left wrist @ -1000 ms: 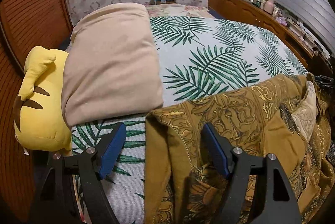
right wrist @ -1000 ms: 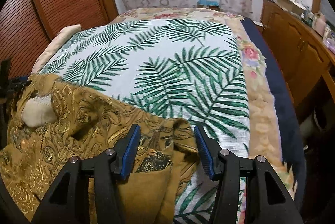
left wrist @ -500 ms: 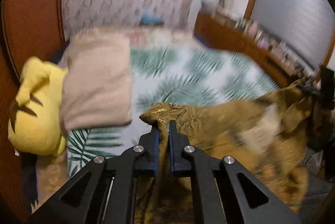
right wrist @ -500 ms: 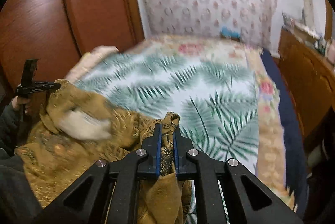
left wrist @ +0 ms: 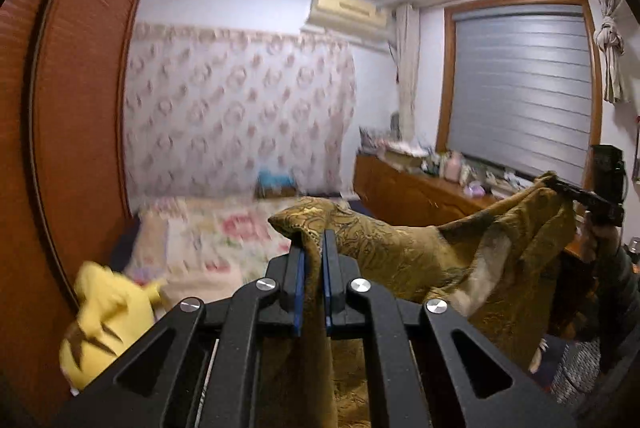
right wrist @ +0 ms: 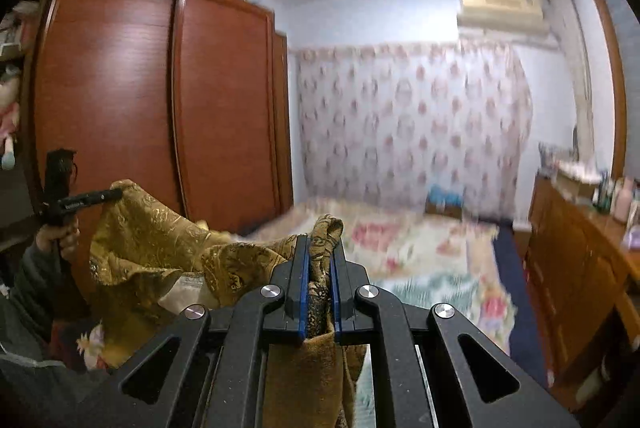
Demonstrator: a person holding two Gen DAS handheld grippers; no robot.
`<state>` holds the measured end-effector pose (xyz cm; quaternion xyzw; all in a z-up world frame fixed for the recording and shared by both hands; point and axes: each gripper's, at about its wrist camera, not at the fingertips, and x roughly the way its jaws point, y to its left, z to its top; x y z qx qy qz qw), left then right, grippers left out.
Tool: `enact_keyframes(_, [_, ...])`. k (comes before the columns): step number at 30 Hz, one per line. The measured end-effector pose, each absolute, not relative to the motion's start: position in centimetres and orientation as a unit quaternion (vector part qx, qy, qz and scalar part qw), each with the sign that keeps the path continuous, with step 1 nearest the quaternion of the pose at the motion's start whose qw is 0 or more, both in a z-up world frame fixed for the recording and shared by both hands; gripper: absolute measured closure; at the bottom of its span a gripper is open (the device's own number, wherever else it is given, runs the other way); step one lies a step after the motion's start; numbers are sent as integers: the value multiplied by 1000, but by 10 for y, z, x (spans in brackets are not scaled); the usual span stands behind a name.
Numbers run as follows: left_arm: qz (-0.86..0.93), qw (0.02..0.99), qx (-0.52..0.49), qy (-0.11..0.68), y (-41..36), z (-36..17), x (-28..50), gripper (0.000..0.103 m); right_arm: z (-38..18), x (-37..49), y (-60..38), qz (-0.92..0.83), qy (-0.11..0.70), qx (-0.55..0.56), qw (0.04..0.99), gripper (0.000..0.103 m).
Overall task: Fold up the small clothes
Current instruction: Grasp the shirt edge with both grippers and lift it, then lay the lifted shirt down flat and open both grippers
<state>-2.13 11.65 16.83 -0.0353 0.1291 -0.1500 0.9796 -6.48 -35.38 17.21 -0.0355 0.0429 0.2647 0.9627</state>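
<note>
So you've got the garment (left wrist: 400,252) up off the bed (left wrist: 224,236), left gripper (left wrist: 313,256) and right gripper (right wrist: 320,256) each pinching a corner. Looks like the spread-out step; next, lay it flat.

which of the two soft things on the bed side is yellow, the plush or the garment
The plush toy at lower left is yellow with brown stripes. The garment, stretched between the left gripper and right gripper, is brownish gold.
</note>
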Motion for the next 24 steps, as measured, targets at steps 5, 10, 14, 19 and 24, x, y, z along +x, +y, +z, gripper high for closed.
enact_keyframes(5, [-127,984,-33,117,129,191,19,95,203,-43,-353,230,29,-45,972,95])
enact_keyframes(10, [-103,983,-37,146,135,178,90,95,201,22,-330,192,67,-48,978,95])
enact_keyframes(14, [-88,976,-33,196,129,138,142,95,167,87,-307,151,138,-52,977,95])
enact_keyframes(19, [-74,958,-26,276,122,59,206,95,109,148,-286,135,208,-48,968,95])
enact_keyframes(24, [-63,943,-28,327,117,6,239,95,58,195,-256,116,271,-55,954,95])
